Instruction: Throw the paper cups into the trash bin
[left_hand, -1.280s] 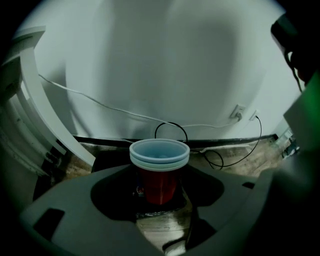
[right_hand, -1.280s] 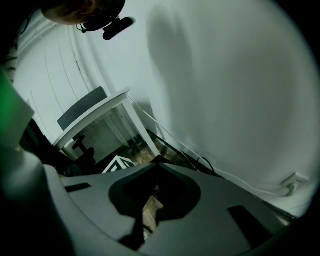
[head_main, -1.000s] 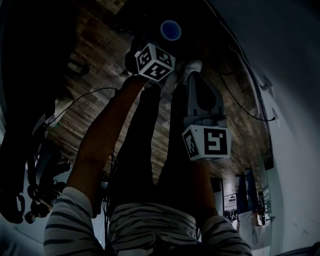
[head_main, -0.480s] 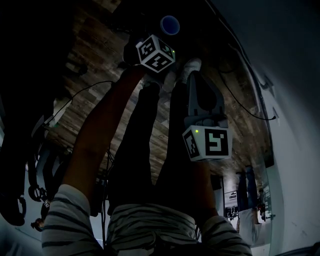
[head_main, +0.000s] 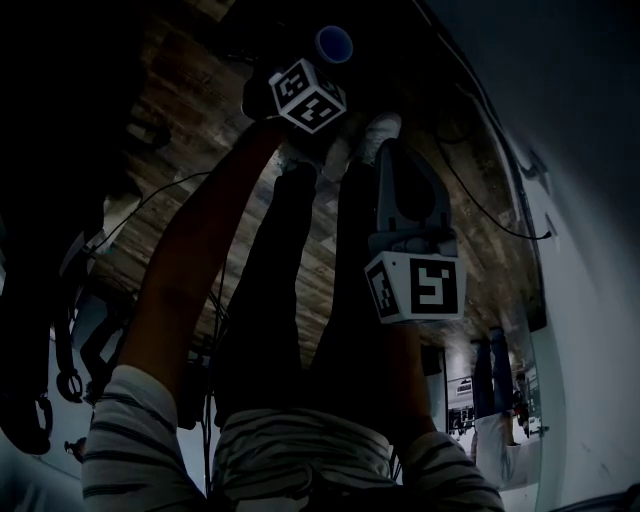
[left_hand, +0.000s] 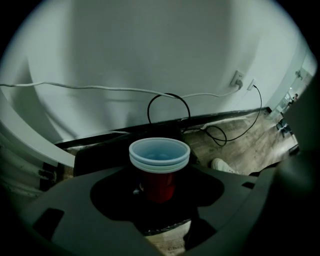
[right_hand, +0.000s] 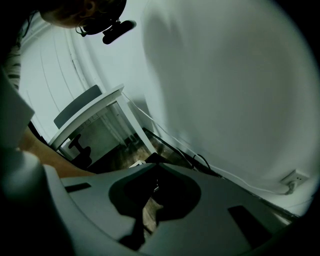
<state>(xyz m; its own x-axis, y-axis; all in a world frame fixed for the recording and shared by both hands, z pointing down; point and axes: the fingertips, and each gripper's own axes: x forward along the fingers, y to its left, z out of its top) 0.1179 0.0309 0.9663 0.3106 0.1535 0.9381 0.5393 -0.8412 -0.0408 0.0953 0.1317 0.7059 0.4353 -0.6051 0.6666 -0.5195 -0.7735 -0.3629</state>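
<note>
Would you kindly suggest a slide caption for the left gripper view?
Left gripper clasping two nested red paper cups upright, with a white wall and trailing cables behind.

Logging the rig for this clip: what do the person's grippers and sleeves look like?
The left gripper and right gripper are grey plastic, with broad jaws and a rounded cut-out between them. The left cube and right cube are white with black square markers. The left sleeve and right sleeve are light with dark stripes.
</note>
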